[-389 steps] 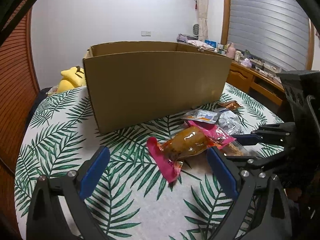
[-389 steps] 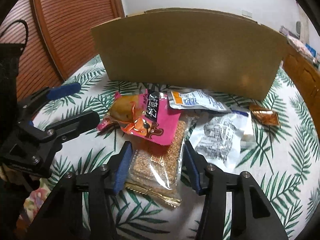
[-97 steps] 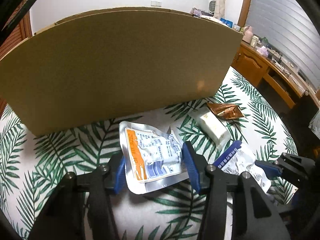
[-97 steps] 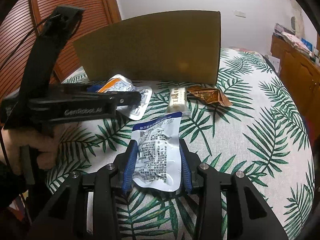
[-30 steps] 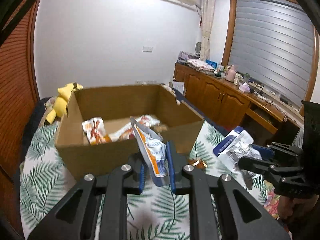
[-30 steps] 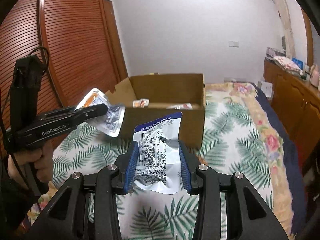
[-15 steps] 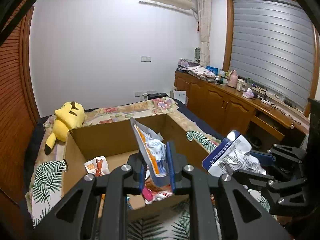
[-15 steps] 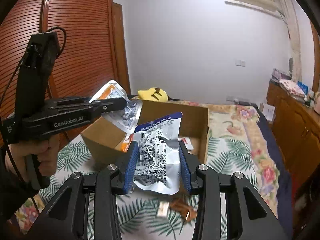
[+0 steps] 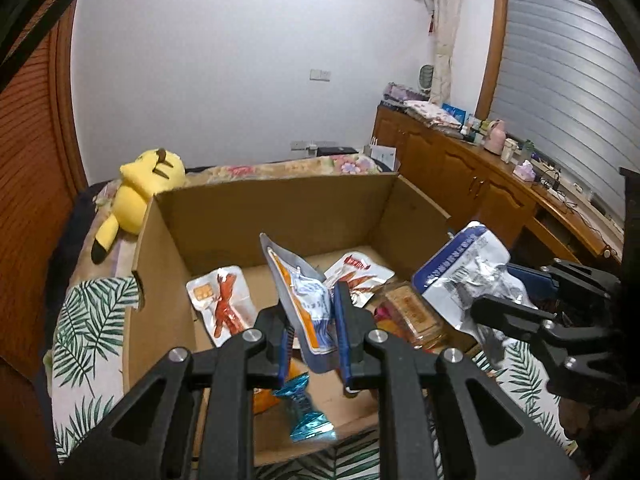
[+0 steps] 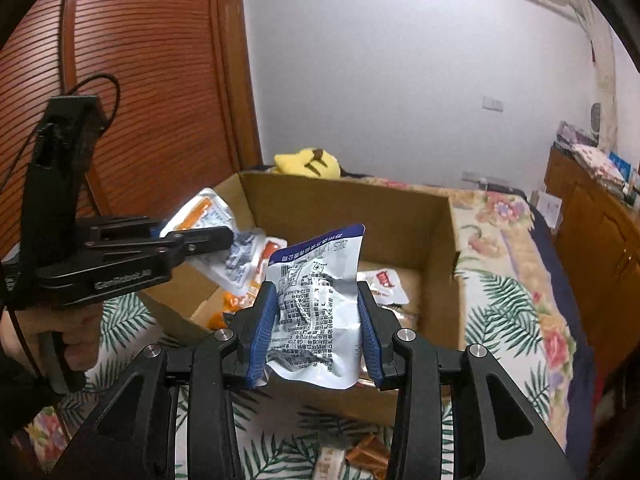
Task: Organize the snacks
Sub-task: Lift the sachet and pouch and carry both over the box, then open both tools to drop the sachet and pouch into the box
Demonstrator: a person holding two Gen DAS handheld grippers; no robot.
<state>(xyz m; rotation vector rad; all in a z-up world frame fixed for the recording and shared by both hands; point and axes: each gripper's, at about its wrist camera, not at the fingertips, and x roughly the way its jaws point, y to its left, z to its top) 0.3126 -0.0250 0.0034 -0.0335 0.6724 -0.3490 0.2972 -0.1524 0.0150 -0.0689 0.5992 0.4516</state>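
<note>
Since half a second ago both grippers have carried their packets over the cardboard box | left wrist: left gripper (image 9: 311, 330) clamped on orange-and-white packet (image 9: 304, 292) above cardboard box (image 9: 280, 216) holding other snacks; yellow plush toy (image 9: 136, 196) behind | right wrist: right gripper (image 10: 316, 330) clamped on silver-and-blue packet (image 10: 320, 304) over the box's near wall; a hand (image 10: 76, 344) grips the left gripper's handle.

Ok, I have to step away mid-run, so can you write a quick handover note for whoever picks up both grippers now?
Left gripper: shut on the silver pouch with orange print, over the open cardboard box.
Right gripper: shut on the crinkled silver packet with blue top, at the box's near edge.
Done: several snack packs lie in the box.
Left: release both, then fetch the small brown wrappers on the palm-leaf tablecloth.
</note>
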